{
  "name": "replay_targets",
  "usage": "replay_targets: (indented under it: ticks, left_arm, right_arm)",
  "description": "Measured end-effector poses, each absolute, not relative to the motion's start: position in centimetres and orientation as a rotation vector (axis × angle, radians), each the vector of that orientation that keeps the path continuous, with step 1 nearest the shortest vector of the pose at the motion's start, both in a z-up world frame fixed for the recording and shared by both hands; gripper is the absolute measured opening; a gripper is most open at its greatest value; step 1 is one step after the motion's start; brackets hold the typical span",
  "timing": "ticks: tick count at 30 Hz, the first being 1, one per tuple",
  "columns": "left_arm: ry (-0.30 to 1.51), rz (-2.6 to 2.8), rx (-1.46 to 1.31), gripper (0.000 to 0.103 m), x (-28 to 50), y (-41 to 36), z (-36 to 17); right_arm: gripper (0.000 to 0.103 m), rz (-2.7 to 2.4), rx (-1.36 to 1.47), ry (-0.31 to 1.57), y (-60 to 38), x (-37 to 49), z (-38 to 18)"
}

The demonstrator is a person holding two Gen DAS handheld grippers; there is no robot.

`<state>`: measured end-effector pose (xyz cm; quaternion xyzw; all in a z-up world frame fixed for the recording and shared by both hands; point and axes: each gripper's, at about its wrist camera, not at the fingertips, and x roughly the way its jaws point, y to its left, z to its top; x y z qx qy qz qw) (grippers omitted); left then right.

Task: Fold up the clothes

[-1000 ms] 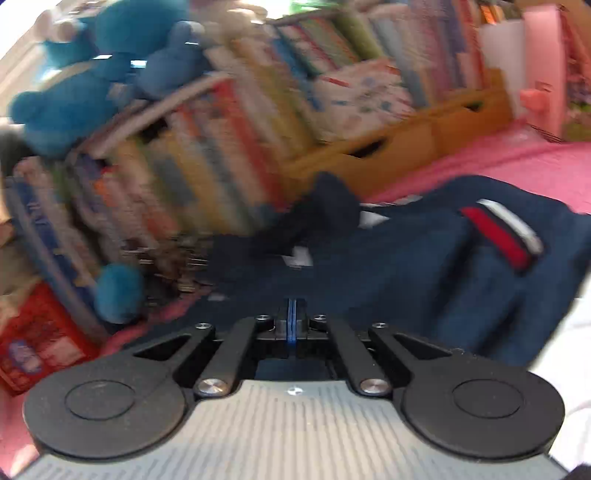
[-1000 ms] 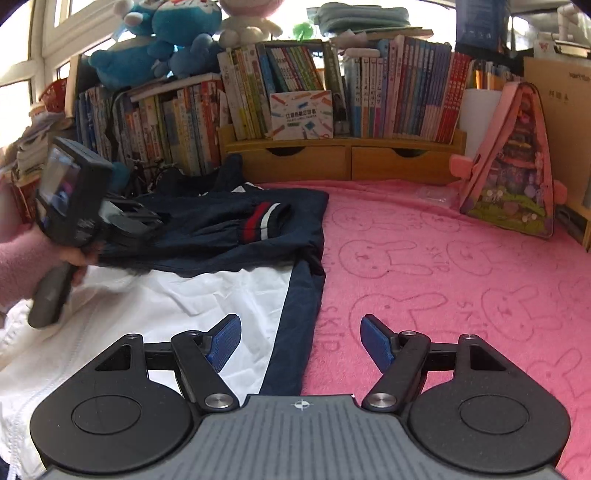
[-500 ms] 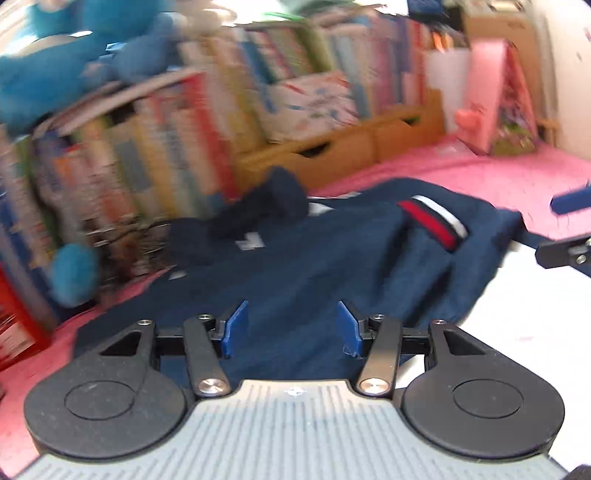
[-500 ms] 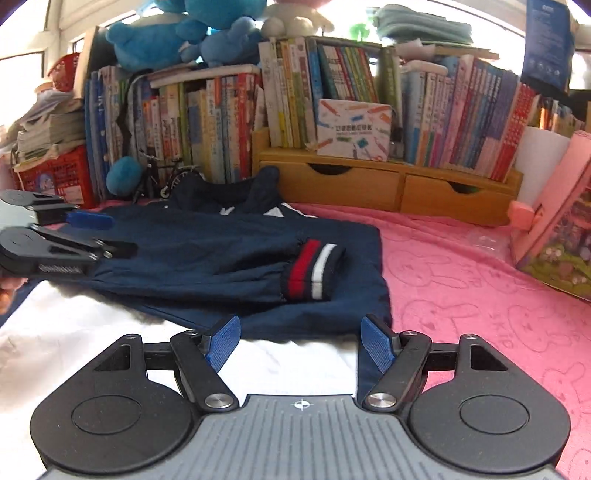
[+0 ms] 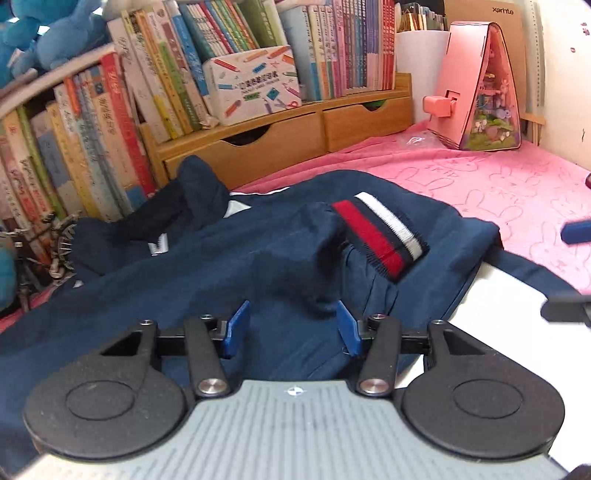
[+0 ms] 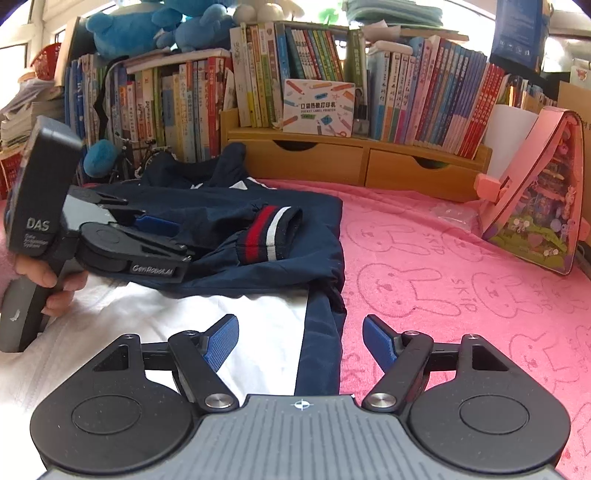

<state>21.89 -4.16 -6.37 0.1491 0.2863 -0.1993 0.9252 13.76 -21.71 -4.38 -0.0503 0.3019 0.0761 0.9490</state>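
Observation:
A navy and white jacket (image 5: 258, 258) lies on the pink blanket, its navy top part folded over the white lower part (image 6: 229, 317). A sleeve with a red, navy and white striped cuff (image 5: 380, 236) lies across the navy part; the cuff also shows in the right wrist view (image 6: 267, 232). My left gripper (image 5: 291, 326) is open and empty, low over the navy fabric; it also shows in the right wrist view (image 6: 155, 240). My right gripper (image 6: 301, 341) is open and empty over the jacket's right edge, where a navy side strip (image 6: 321, 343) meets the white.
A wooden drawer shelf (image 6: 362, 162) packed with books stands at the back, with blue plush toys (image 6: 147, 26) on top. A pink triangular toy house (image 6: 539, 192) stands at the right. The pink bunny-print blanket (image 6: 443, 280) spreads to the right of the jacket.
My left gripper opened, letting go of the navy fabric, and swung right over the jacket. My right gripper moved closer to the jacket's right edge, staying open.

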Motion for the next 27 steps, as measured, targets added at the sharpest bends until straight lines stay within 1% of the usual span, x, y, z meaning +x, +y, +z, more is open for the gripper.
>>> replay_targets:
  ticks: [2,5,6,8,11,13,14,15,16,17,18,19,20,21,23,25,27]
  left_arm:
    - [0.569,-0.370,0.268,0.053,20.8,-1.5,-5.4]
    - [0.545,-0.248,0.234,0.060,19.4,4.2,-4.0]
    - [0.543,-0.175,0.251,0.060,19.2,6.2,-3.9]
    - [0.577,-0.048,0.294,0.060,19.3,9.4,-4.4]
    - [0.677,0.058,0.290,0.062,19.4,13.4,-6.0]
    - [0.705,0.082,0.268,0.062,18.6,15.8,-6.4]
    - [0.710,0.086,0.264,0.062,18.1,16.5,-6.1]
    - [0.709,0.084,0.247,0.060,17.6,17.3,-5.7]
    - [0.694,0.071,0.195,0.059,17.4,18.2,-5.0]
    - [0.668,0.057,0.128,0.060,17.6,19.4,-4.3]
    - [0.642,0.043,0.060,0.064,17.7,20.5,-3.6]
    - [0.626,0.043,-0.002,0.068,18.2,21.6,-3.0]
    - [0.631,0.062,-0.049,0.072,19.5,22.6,-2.7]
    - [0.643,0.072,-0.085,0.072,21.1,23.6,-2.7]
    - [0.681,0.078,-0.152,0.074,24.1,24.9,-3.4]
    - [0.716,0.065,-0.237,0.080,26.7,26.0,-4.5]
    - [0.766,0.035,-0.329,0.084,29.0,26.6,-5.7]
  right_arm:
    - [0.074,0.162,-0.102,0.593,-21.4,14.6,-4.0]
    - [0.072,0.204,-0.111,0.561,-19.8,16.7,-3.6]
    - [0.068,0.220,-0.118,0.550,-19.1,17.5,-3.4]
    - [0.066,0.262,-0.130,0.533,-17.4,19.1,-3.4]
    - [0.057,0.328,-0.130,0.589,-14.8,22.3,-4.5]
    - [0.049,0.285,-0.161,0.702,-14.3,24.8,-6.1]
    - [0.049,0.279,-0.163,0.711,-14.5,25.0,-6.1]
    - [0.049,0.273,-0.165,0.719,-14.8,25.1,-6.0]
    - [0.049,0.268,-0.167,0.727,-15.0,25.3,-6.0]
    - [0.049,0.283,-0.152,0.692,-15.8,25.0,-5.0]
    - [0.054,0.298,-0.137,0.656,-16.5,24.7,-4.0]
    - [0.067,0.313,-0.122,0.619,-17.3,24.3,-2.9]
    - [0.075,0.295,-0.110,0.599,-18.0,24.8,-2.2]
    - [0.080,0.260,-0.083,0.598,-19.0,26.1,-1.9]
    - [0.080,0.220,-0.008,0.619,-20.9,28.7,-1.6]
    - [0.080,0.230,0.107,0.685,-22.5,31.8,-2.4]
    - [0.081,0.236,0.155,0.712,-23.3,33.8,-3.6]
